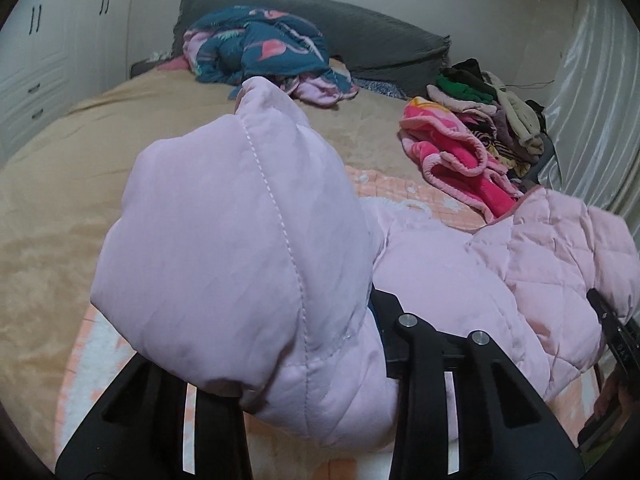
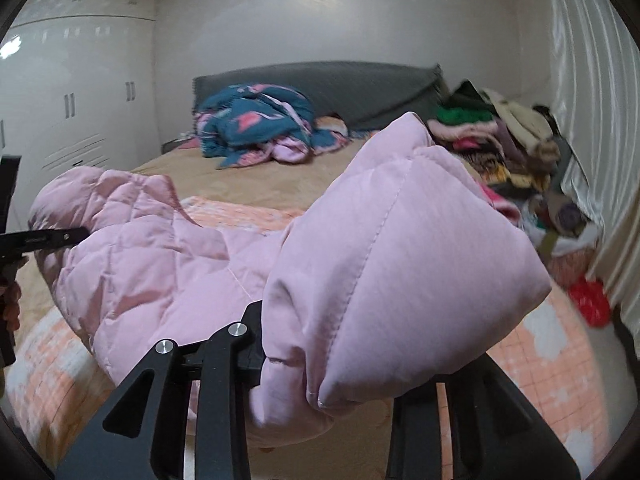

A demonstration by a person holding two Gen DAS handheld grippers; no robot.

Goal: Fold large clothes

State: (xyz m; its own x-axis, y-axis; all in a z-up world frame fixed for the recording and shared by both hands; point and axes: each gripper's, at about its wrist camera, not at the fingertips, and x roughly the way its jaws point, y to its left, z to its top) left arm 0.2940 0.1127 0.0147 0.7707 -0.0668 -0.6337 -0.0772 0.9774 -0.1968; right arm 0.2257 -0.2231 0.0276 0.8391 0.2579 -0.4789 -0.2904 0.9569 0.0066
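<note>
While both sets of jaws pinch the pink quilted jacket above the bed, I judge it light, puffy, slippery; I would grip stitched seams. Left gripper, right gripper clamped.

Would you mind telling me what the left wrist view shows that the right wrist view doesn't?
Left wrist only: the drawers under the wardrobe doors. Right wrist only: a red bag on the floor by the curtain. Both show the pink jacket clamped in each gripper, left and right, the blue quilt and the clothes pile.
</note>
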